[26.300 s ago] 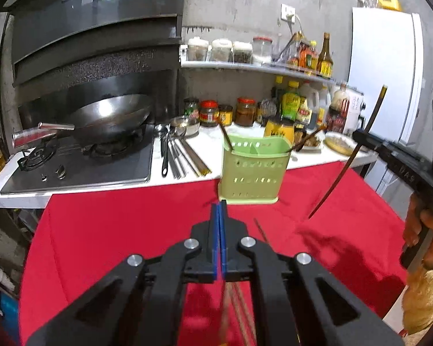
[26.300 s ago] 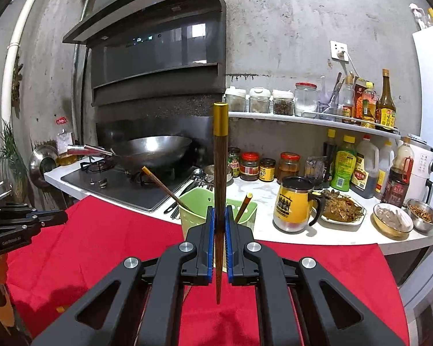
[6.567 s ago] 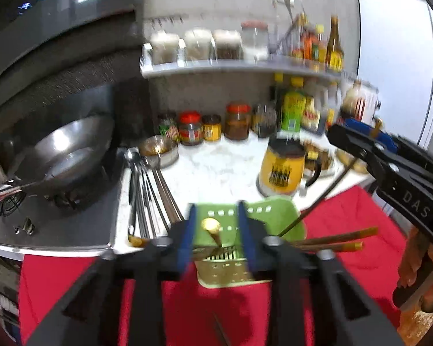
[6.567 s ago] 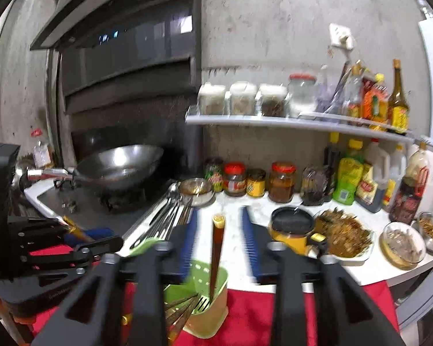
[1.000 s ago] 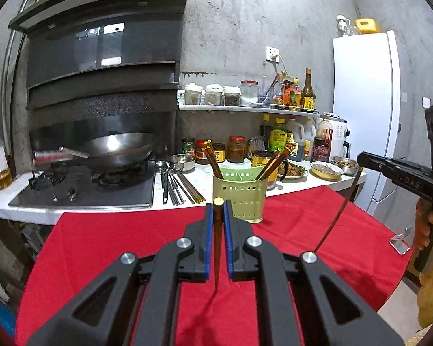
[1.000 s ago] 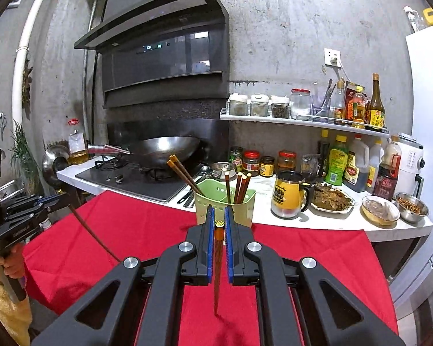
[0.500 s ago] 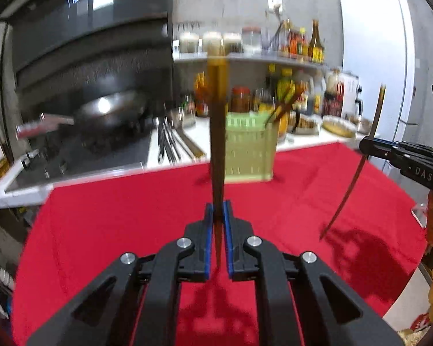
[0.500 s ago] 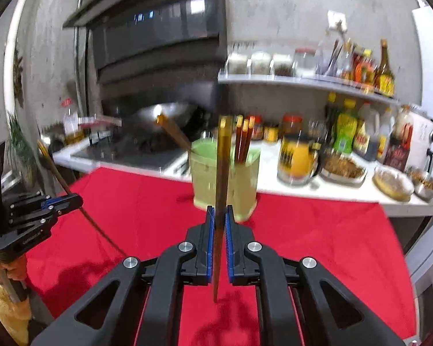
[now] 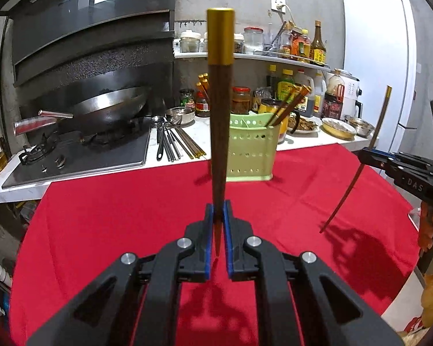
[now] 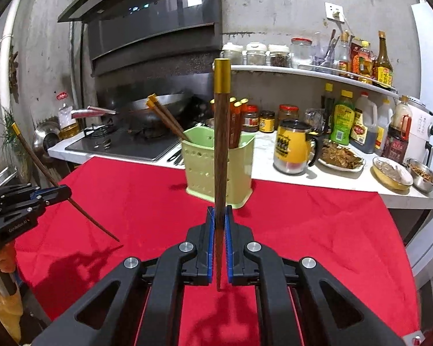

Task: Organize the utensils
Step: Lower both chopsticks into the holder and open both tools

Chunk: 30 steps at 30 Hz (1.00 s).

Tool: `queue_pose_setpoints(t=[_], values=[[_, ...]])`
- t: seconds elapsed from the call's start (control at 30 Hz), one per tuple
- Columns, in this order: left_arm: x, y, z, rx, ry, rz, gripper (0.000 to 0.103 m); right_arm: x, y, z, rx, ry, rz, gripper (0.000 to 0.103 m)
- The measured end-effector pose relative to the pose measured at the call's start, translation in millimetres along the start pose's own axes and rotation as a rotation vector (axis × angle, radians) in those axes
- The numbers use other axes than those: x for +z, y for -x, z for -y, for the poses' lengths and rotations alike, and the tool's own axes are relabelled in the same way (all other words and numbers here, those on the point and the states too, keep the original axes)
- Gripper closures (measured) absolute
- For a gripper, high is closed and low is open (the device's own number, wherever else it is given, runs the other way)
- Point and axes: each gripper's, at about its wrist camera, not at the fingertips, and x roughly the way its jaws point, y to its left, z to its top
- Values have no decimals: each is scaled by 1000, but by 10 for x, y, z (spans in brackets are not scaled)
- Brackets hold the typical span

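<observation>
Item: two gold-capped chopsticks, one pinched upright in the left gripper [image 9: 216,216] jaws, one in the right gripper [image 10: 220,219] jaws, above the red tabletop [image 9: 130,216], near the green holder [image 9: 252,147]; advice: carry each tip-down over the rim before releasing.

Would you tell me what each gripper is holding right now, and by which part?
Each holds one gold-capped wooden chopstick near its thin tip: left gripper its chopstick, right gripper its own.
</observation>
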Motion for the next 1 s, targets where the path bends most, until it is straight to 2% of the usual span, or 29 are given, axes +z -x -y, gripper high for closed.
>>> queue_pose_setpoints(t=[0.1,0.33,0.47,0.53,0.63,0.8,0.93,1.0], values=[[252,-114,-8,-10,3,14,97,192,-61,116,-17,-10,29,96],[1081,-247,151,-42,-21,124,97,1060,-165,333,-77,8,194,96],[1572,-322,269,-46,-42,204,97,1470,-225,412,-63,-1,275,96],[1698,-456,316,-36,-51,199,97,1590,-329,442,-33,-14,285,96],[1761,-826,382,-37,-51,135,97,1611,-611,457,7,-30,250,96],[1652,-1365,451,-23,-79,38,96,1412,-1083,422,29,-14,141,96],[1597,-1535,426,-11,-83,17,96,1303,-1278,427,29,-5,86,95],[1596,-1589,386,-14,-81,10,96,1294,-1285,432,30,-4,78,90]])
